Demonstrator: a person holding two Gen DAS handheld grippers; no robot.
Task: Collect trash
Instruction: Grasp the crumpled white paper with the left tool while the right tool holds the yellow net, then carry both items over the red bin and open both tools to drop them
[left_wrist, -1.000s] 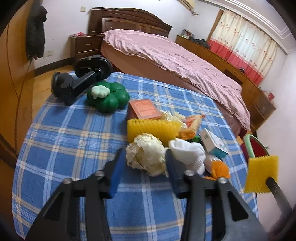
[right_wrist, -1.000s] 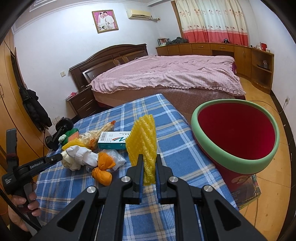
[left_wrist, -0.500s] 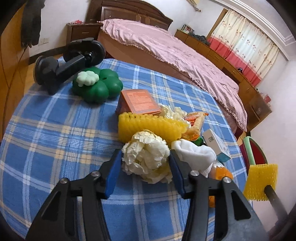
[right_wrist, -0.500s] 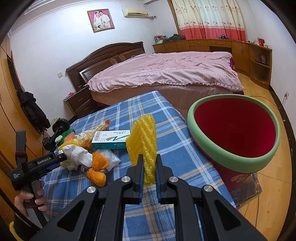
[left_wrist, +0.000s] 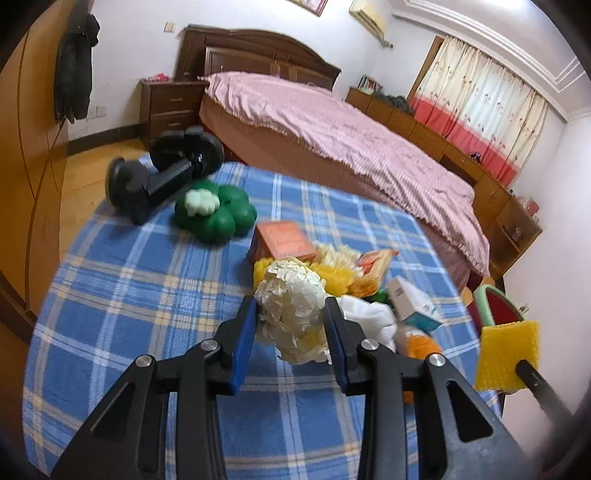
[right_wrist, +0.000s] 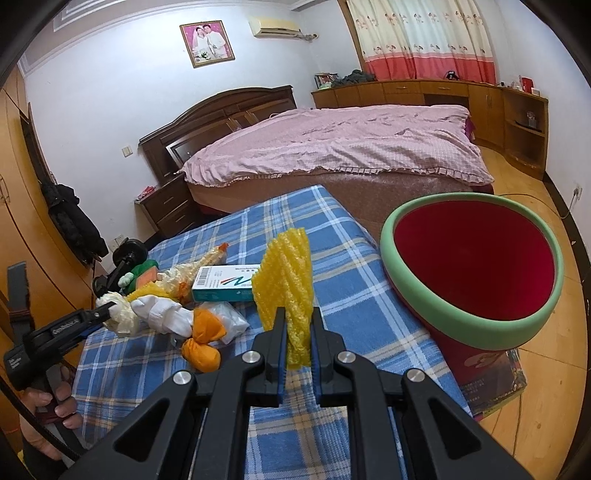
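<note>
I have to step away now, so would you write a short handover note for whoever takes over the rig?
Left gripper: jaws just been closing around the crumpled paper ball, pads now on it.
Right gripper: shut on the yellow foam net, held above the table.
Bin: beside the table, nothing visible inside.
Left: bin both pieces, then the box, orange wad and wrappers.

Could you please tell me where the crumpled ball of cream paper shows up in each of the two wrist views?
Left wrist: crumpled cream paper ball, centre, clamped between the left gripper fingers, whose jaws have just been closing.
Right wrist: far left, at that gripper's tip.
Shared landmark: white-and-teal box, beside the pile.
</note>
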